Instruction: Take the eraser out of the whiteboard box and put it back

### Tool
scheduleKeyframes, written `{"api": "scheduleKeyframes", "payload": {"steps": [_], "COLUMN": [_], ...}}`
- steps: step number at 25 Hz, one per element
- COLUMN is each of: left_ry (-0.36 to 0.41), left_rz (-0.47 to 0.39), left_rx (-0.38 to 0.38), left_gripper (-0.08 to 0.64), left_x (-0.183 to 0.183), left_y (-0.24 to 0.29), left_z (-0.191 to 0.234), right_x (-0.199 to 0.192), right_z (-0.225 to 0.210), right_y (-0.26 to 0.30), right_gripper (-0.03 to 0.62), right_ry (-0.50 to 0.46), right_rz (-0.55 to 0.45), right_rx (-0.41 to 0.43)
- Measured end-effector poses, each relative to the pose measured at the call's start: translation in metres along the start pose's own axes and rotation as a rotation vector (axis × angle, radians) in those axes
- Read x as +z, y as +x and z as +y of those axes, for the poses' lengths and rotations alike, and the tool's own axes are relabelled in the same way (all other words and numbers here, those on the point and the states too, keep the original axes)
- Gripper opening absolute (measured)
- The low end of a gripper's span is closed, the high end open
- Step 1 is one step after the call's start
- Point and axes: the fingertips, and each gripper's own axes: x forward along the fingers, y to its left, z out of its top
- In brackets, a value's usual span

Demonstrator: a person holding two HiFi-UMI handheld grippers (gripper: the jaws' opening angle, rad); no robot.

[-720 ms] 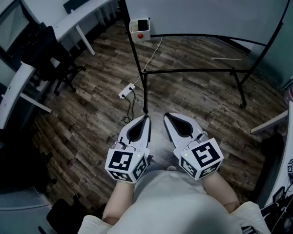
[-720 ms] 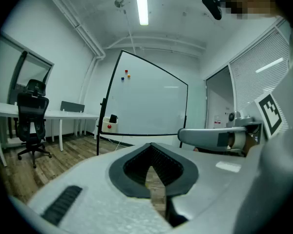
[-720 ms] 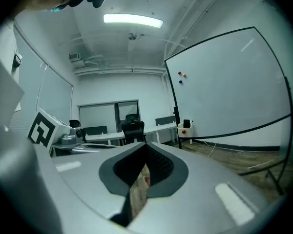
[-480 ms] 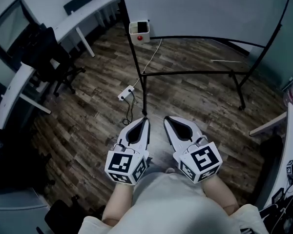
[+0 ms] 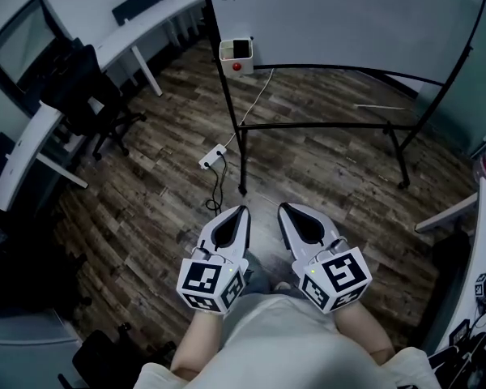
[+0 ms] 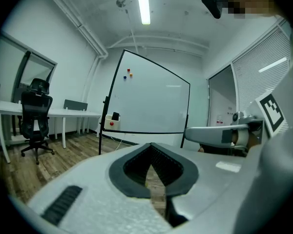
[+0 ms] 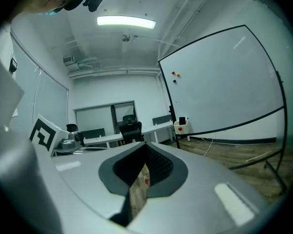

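Office, wood floor. Item: whiteboard box, lower left corner of whiteboard; eraser inside, untouched. My left claw and right claw: both closed, empty, well apart from it. All steps remain.

Head view looked steeply down from overhead, with the left gripper and right gripper close below, the wood floor beyond them and the whiteboard farther off at the top edge. Each gripper view sat low, right behind its own jaws, facing roughly level across the room. All three shared the whiteboard, its whiteboard box and the office chair. Each gripper view also caught the other gripper at its edge.
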Motion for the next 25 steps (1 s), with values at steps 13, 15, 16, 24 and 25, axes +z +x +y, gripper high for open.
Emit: {"api": "scheduleKeyframes", "payload": {"steps": [13,15,16,24,25], "left_ry": [0.001,0.001,0.0,-0.006,-0.007], "left_rz": [-0.028,-0.032,-0.033,-0.027,-0.027], "left_rx": [-0.005,-0.006,-0.006,-0.014,-0.015], "left_gripper": [0.0,0.0,0.0,0.0,0.0], "left_x": [0.02,0.025,0.027,0.039,0.04], "left_y": [0.034,0.042,0.046,0.086,0.09], "left_z": [0.028,0.035,0.039,0.069,0.072], "right_x": [0.013,0.017,0.018,0.032,0.033], "right_z": [-0.016,-0.021,-0.024,-0.049,-0.051], "right_y": [0.036,0.045,0.049,0.093,0.098], "right_gripper": [0.008,0.008,0.008,0.008,0.008], "right_ry": [-0.021,-0.027,-0.029,-0.035,-0.036], "right_rz": [0.016,0.015,0.014,0.01,0.012], "right_rx": [0.004,0.003,0.002,-0.011,-0.011]}}
